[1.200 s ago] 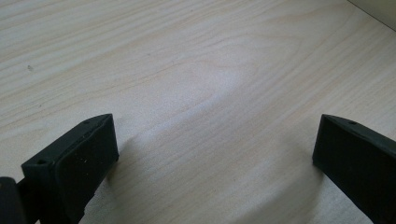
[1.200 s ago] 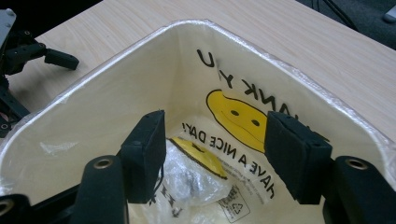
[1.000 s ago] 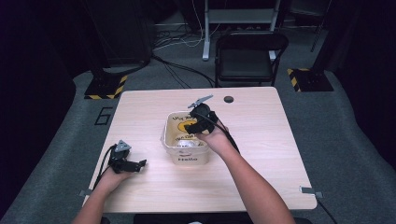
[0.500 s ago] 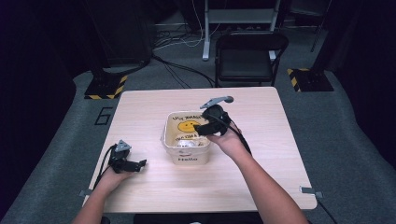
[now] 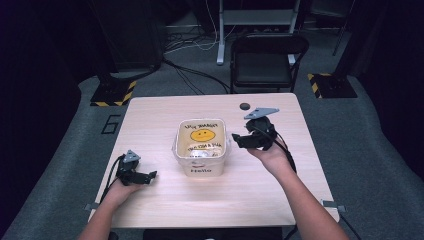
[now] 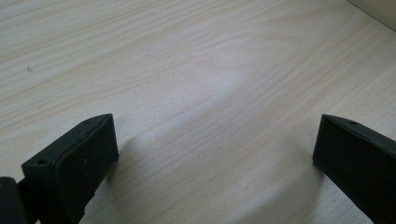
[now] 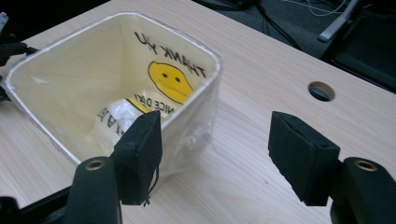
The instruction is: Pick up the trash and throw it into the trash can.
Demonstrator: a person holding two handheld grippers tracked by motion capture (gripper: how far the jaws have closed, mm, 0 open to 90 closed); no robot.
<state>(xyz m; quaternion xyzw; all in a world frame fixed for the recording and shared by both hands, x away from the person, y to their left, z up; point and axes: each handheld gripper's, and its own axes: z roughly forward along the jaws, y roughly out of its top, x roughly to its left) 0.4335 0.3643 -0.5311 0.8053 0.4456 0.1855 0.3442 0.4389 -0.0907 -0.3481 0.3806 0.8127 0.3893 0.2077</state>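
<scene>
A square white bin (image 5: 201, 145) lined with a smiley-face plastic bag stands at the middle of the table. Something white and crumpled (image 7: 122, 113) lies at the bottom of the bin (image 7: 56, 79). My right gripper (image 5: 239, 140) hovers just right of the bin, jaws spread, nothing between them; in the right gripper view its gripper (image 7: 214, 149) points at the bin's near corner. My left gripper (image 5: 150, 175) rests on the table at the front left, open over bare wood (image 6: 215, 154).
The wooden table (image 5: 280, 200) has a round cable hole (image 5: 244, 106) at its back edge. A black folding chair (image 5: 268, 55) stands behind the table. Stand bases with yellow-black tape (image 5: 112, 92) sit on the grey floor.
My right gripper has drawn back out of the bin, moving right, and now hangs beside it. The left gripper has stayed put.
</scene>
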